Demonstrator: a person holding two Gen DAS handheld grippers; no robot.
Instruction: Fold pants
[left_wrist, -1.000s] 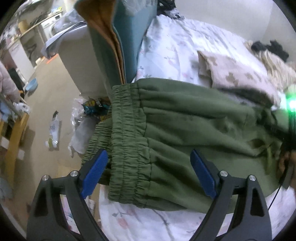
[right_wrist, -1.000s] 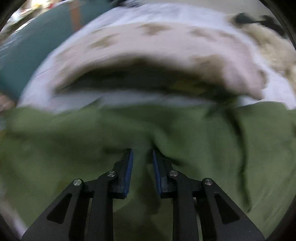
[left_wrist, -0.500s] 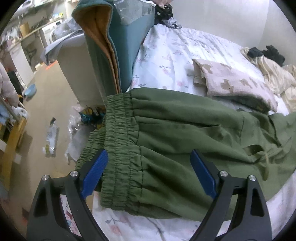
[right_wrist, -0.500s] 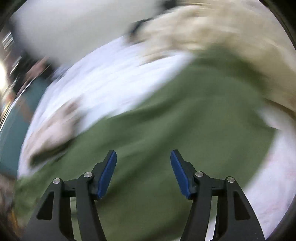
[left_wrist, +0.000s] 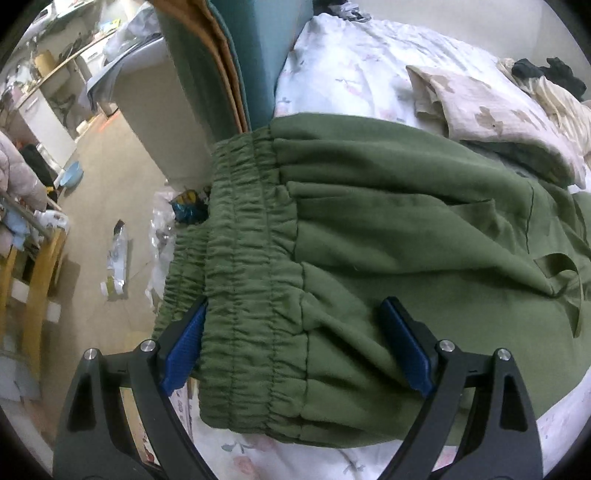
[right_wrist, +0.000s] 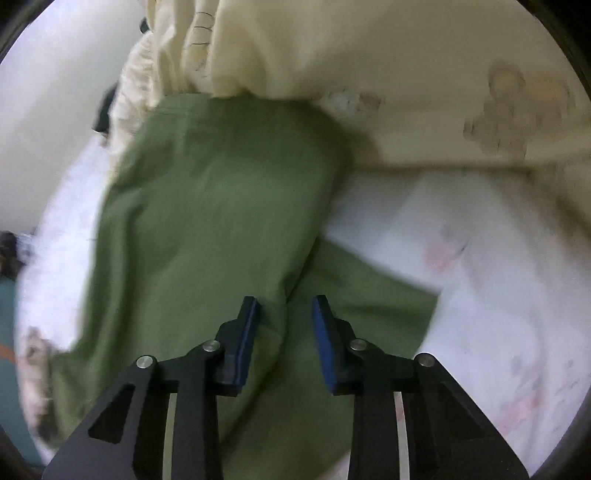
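Observation:
Green pants (left_wrist: 388, 240) lie spread on the white floral bed sheet (left_wrist: 351, 62), their gathered elastic waistband (left_wrist: 251, 258) at the bed's left edge. My left gripper (left_wrist: 295, 343) is open wide just over the waistband's near corner, one blue pad off its outer edge and the other over the cloth. In the right wrist view a pant leg (right_wrist: 207, 221) runs up toward a cream blanket. My right gripper (right_wrist: 286, 325) hovers over that leg's folded edge. Its jaws are closing, with a gap still between the pads and the cloth.
A folded beige patterned cloth (left_wrist: 498, 110) lies behind the pants. A cream bear-print blanket (right_wrist: 406, 74) covers the far end of the bed. A teal and orange panel (left_wrist: 236, 55) stands at the bed's left edge. Beyond it the floor holds litter (left_wrist: 118, 258) and a wooden chair (left_wrist: 37, 280).
My right gripper swept from the middle of the pants out along a leg, rolling as it went; its jaws spread wide, then narrowed. My left gripper sank slightly toward the waistband.

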